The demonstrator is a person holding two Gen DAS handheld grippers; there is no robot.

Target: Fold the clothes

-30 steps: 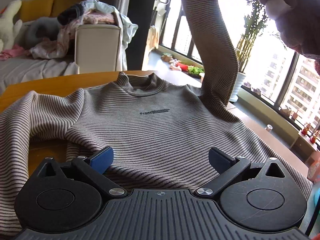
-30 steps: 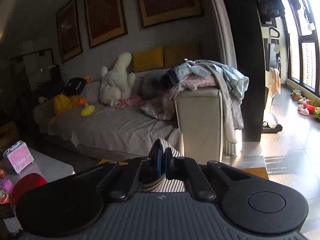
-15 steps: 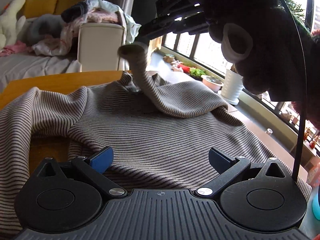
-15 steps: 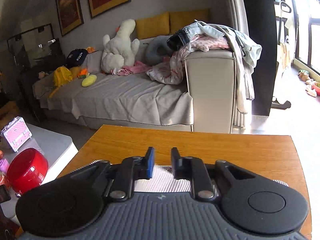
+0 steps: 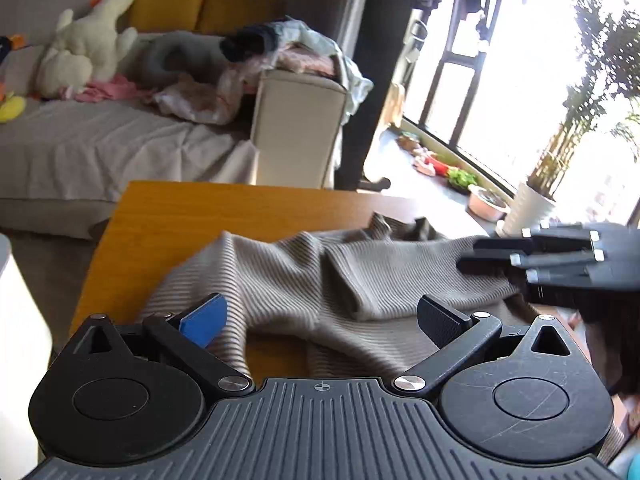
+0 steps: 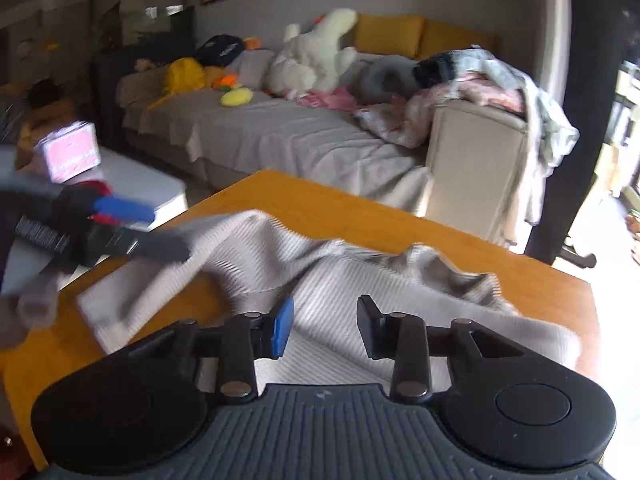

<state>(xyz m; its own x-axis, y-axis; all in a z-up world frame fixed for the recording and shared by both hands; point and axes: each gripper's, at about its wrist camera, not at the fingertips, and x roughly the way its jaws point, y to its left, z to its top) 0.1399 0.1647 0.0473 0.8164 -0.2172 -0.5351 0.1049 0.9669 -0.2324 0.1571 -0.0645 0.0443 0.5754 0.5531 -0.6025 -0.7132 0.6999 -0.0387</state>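
Sleeve (image 5: 384, 280) now dropped across sweater (image 6: 360, 280), lying crosswise | left claw (image 5: 320, 316) wide | right claw (image 6: 325, 326) wide, released

a long-sleeved striped sweater (image 5: 360, 280) in fine grey-brown and pale stripes lies crumpled on the wooden table, partly bunched rather than flat. one sleeve (image 5: 400, 276) is laid across the chest, its cuff end rolled into a soft fold near the middle of the body. the ribbed collar (image 5: 404, 226) stands up in puckers at the far edge. the other sleeve (image 6: 224, 248) stretches out to the side along the table, rumpled.
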